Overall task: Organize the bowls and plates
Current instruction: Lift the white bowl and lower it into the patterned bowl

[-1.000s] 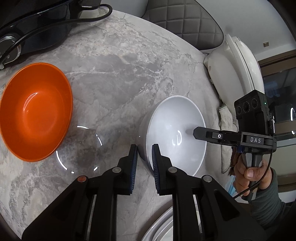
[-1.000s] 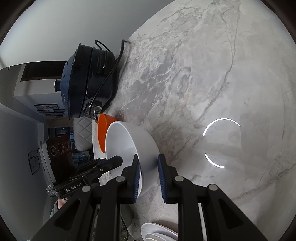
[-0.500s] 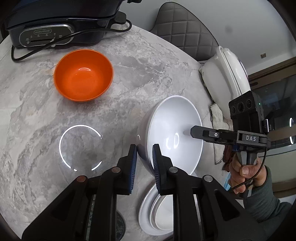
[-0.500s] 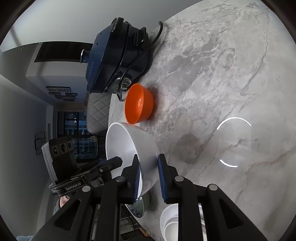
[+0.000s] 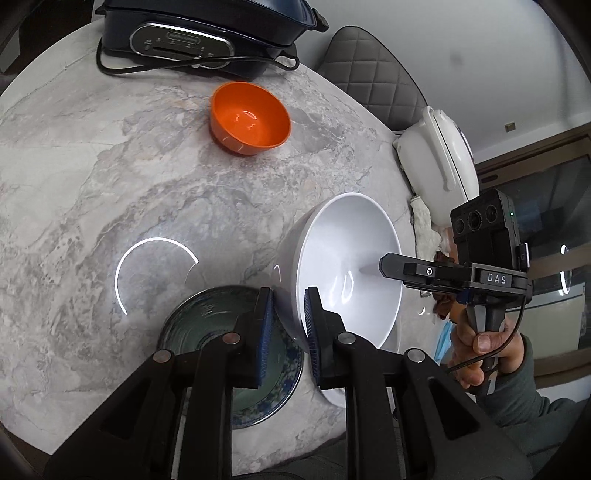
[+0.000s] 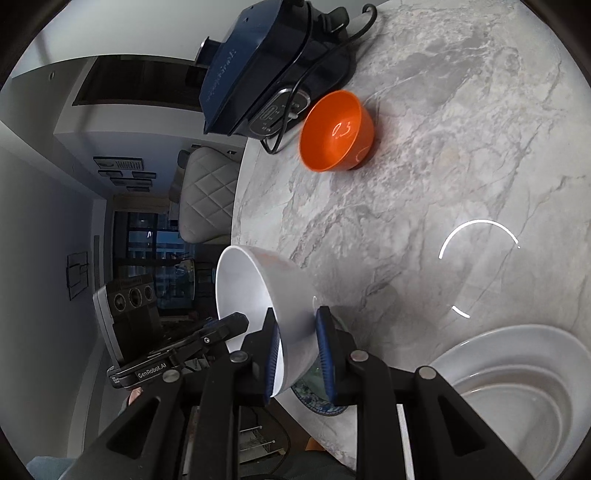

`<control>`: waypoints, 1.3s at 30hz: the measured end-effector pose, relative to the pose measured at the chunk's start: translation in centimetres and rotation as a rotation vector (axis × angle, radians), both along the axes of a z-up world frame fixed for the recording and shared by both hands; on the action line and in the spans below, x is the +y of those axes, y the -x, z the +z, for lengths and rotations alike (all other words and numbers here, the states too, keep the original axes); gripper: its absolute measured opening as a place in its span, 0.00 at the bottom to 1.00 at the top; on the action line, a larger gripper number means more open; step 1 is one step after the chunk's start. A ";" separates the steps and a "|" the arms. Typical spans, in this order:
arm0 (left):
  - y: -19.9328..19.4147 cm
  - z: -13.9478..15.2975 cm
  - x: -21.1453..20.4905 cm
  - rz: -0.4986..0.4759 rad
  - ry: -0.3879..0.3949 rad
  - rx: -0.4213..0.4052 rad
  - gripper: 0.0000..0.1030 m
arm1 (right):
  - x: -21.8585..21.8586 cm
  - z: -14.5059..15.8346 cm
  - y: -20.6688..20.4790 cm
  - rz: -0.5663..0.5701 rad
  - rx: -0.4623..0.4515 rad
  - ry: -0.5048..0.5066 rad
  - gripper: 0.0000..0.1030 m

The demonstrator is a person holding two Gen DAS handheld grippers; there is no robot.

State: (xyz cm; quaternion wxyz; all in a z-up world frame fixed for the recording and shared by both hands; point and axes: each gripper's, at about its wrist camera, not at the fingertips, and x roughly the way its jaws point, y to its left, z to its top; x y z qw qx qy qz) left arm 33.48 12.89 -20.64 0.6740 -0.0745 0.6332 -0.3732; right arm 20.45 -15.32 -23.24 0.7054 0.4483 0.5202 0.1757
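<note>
I hold the white bowl (image 5: 347, 273) between both my tools, clear of the marble tabletop (image 5: 110, 177) and tipped so its mouth faces right. My left gripper (image 5: 288, 314) points steeply down, its jaws pinching the near left rim, one blue pad on the outer wall and one inside. My right gripper (image 6: 297, 350) comes in from the opposite side, nearer to level, and its jaws pinch the far right rim the same way, wall between the pads. In the left wrist view my right hand (image 5: 480, 347) wraps the pistol handle at the right edge, thumb across the front, a grey-green sleeve (image 5: 524, 398) running back from the wrist.

Under the bowl, at the near edge of the tabletop, lies a dark patterned plate (image 5: 207, 321), partly hidden by my left fingers. To the right of it in the right wrist view sits a stack of white dishes (image 6: 517, 373). The orange bowl (image 5: 251, 118) stands upright well off toward the far side, just in front of a dark blue appliance (image 5: 199, 33) with its cord looped beside it. A white appliance (image 5: 436, 166) sits at the right edge of the tabletop, and a quilted chair (image 5: 369, 81) behind.
</note>
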 end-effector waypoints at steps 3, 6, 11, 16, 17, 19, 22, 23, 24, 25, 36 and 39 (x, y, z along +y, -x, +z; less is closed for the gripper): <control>0.5 0.0 2.7 -0.001 -0.008 -0.001 0.15 | 2.3 0.0 0.1 0.007 0.007 0.005 0.22; 1.2 -0.5 4.9 0.008 -0.009 0.014 0.15 | 4.4 -0.3 0.5 0.018 0.018 0.011 0.22; 2.4 -3.2 7.2 0.016 -0.028 0.068 0.15 | 6.8 -2.3 1.5 0.031 0.068 0.016 0.22; 3.6 -5.4 7.2 0.005 -0.054 0.090 0.15 | 7.6 -4.7 2.6 0.007 0.127 0.015 0.22; 3.7 -5.8 7.2 0.005 -0.054 0.095 0.15 | 7.6 -5.1 2.8 0.003 0.136 0.018 0.22; 3.9 -6.6 7.2 0.003 -0.057 0.104 0.15 | 7.6 -5.6 3.0 0.001 0.148 0.030 0.22; 3.9 -7.6 6.9 0.001 -0.066 0.114 0.15 | 7.8 -6.2 3.2 0.003 0.159 0.045 0.22; 3.9 -7.9 6.8 0.000 -0.073 0.114 0.15 | 7.9 -6.3 3.1 0.008 0.160 0.055 0.22; 3.8 -8.0 6.7 -0.001 -0.079 0.110 0.15 | 7.8 -6.4 3.3 0.012 0.161 0.059 0.22; 3.8 -8.1 6.6 -0.004 -0.086 0.105 0.15 | 7.9 -6.5 3.2 0.016 0.163 0.060 0.22; 3.2 -9.2 5.8 0.005 -0.104 0.103 0.15 | 8.9 -7.0 2.6 0.080 0.149 0.160 0.21; 3.1 -9.2 5.6 0.006 -0.106 0.098 0.15 | 9.1 -6.9 2.5 0.093 0.143 0.182 0.21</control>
